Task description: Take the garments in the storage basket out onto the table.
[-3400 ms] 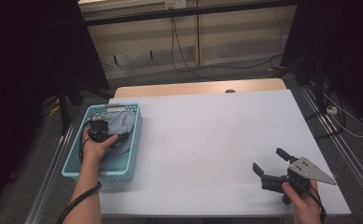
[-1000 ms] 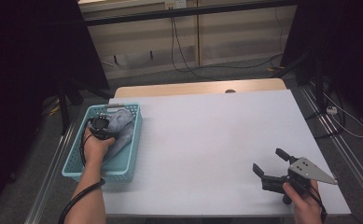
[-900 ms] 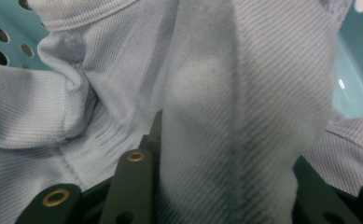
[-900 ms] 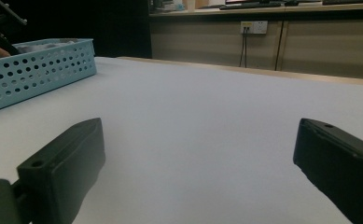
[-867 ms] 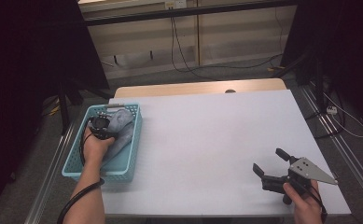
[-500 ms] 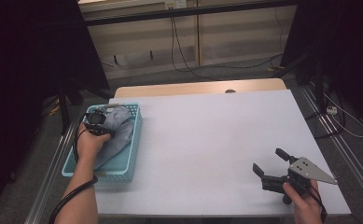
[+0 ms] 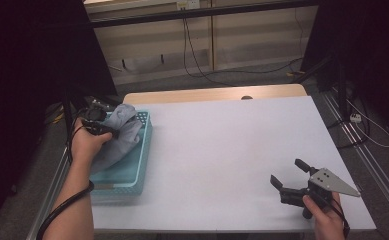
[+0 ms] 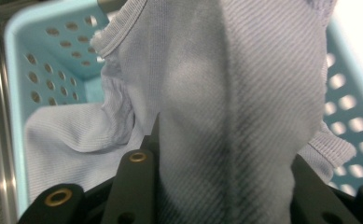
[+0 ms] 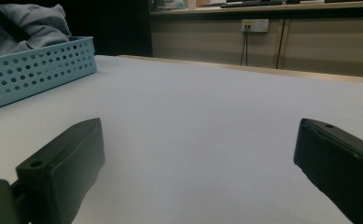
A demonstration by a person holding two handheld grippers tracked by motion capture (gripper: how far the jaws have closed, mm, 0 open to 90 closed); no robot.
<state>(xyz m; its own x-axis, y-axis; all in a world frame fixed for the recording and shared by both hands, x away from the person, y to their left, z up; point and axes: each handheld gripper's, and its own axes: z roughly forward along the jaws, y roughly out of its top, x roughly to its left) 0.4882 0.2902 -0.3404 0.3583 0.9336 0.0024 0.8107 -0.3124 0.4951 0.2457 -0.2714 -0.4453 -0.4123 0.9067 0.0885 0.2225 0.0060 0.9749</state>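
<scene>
A grey-blue ribbed garment [image 7: 121, 134] hangs half out of a light blue perforated basket [image 7: 132, 172] at the table's left edge. My left gripper [image 7: 101, 125] is shut on a bunched fold of it above the basket. In the left gripper view the cloth [image 8: 226, 116] is pinched between the two black jaws, with the basket's wall [image 8: 53, 51] behind and the rest of the cloth [image 8: 62, 144] lying on the basket floor. My right gripper [image 7: 289, 172] rests low over the table's near right part, open, with nothing between its fingers [image 9: 67, 158].
The white table [image 7: 222, 150] stretches bare between basket and right gripper. A wooden strip [image 7: 207, 94] runs along its far edge. Metal rails [image 7: 367, 155] flank the right side, and cables [image 7: 362, 120] lie on the floor beyond. The basket [image 9: 34, 70] appears far left in the right gripper view.
My left hand has risen, lifting the garment up out of the basket. The right gripper has stayed where it was.
</scene>
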